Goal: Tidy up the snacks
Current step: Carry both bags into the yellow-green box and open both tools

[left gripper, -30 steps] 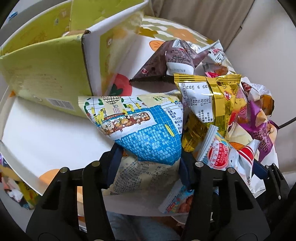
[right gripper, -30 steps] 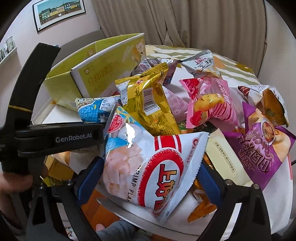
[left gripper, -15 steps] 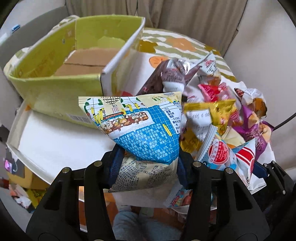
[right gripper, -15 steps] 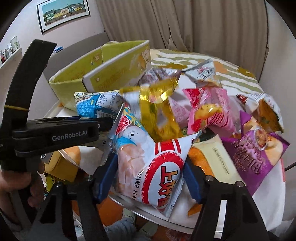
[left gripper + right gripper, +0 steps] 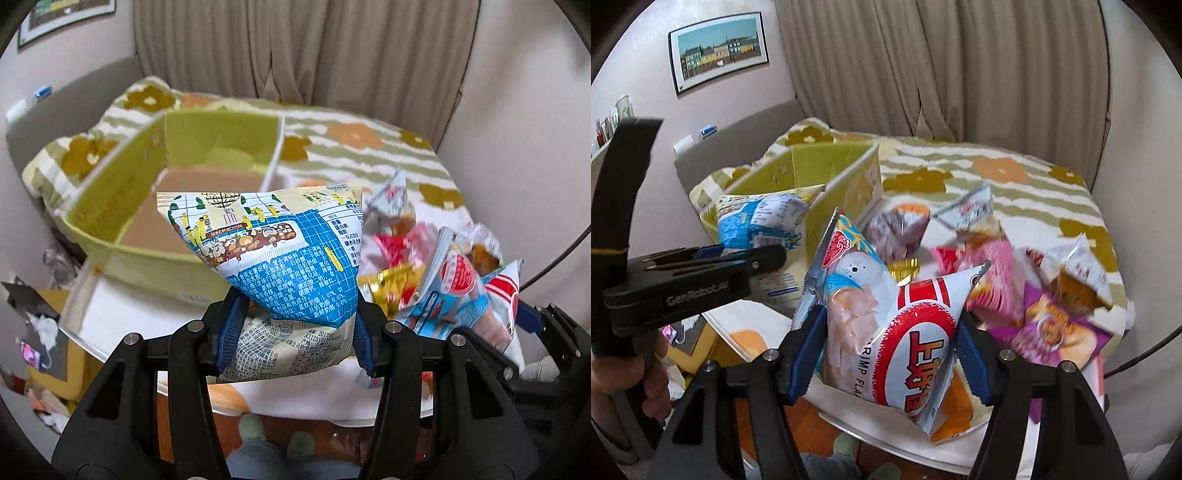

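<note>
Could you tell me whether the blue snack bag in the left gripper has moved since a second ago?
Yes. The blue snack bag has risen: the green box now sits lower, its inside visible.

left gripper [image 5: 295, 332]: black plastic arms, blue ribbed pads, round silver screws on the finger arms
right gripper [image 5: 890, 350]: the same black frame, blue pads and silver screws
marking: "GenRobot.AI" is printed in pale letters on the left gripper's side
handle: a yellow band is wound around it
clothing: pale green socks [image 5: 251, 428]
</note>
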`<state>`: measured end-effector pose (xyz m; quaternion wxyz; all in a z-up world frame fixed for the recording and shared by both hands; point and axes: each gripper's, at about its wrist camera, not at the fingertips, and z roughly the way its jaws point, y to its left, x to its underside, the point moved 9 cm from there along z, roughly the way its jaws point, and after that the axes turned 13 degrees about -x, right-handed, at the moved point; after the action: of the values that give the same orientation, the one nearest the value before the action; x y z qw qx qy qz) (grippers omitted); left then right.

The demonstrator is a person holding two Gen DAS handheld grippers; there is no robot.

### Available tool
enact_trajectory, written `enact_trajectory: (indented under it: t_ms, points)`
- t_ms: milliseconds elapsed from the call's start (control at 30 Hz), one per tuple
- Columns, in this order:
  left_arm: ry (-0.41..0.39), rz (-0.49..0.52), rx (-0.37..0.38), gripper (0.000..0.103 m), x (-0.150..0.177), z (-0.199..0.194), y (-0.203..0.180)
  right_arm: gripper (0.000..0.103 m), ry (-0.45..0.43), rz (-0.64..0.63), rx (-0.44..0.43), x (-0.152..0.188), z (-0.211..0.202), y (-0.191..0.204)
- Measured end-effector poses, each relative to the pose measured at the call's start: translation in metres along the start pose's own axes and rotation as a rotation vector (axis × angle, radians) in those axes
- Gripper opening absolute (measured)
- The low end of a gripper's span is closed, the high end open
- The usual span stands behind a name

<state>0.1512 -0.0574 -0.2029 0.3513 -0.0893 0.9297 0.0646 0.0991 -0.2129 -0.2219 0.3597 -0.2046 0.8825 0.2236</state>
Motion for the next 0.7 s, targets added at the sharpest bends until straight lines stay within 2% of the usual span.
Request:
enact_trajectory:
  t_ms: [200,333,533,700]
  points:
    - [-0.074,-0.036,-0.036,0.048,-0.045,-0.019,0.042,0.062,-0.039,-0.039,0.005,-0.046,-0.008,0.010]
    - [-0.092,-0.048,-0.053,0.048,-0.069,-0.015,0.073,0.062,-0.049,-0.040,-0.014,-0.081,0.003,0.025]
    - [-0.068,-0.041,-0.065,0.048,-0.105,0.018,0.127,0.062,-0.046,-0.054,-0.011,-0.124,0.041,0.058]
    - [-0.010,0.006,-0.069,0.048,-0.127,0.067,0.167,0.062,-0.014,-0.023,-0.007,-0.146,0.086,0.083]
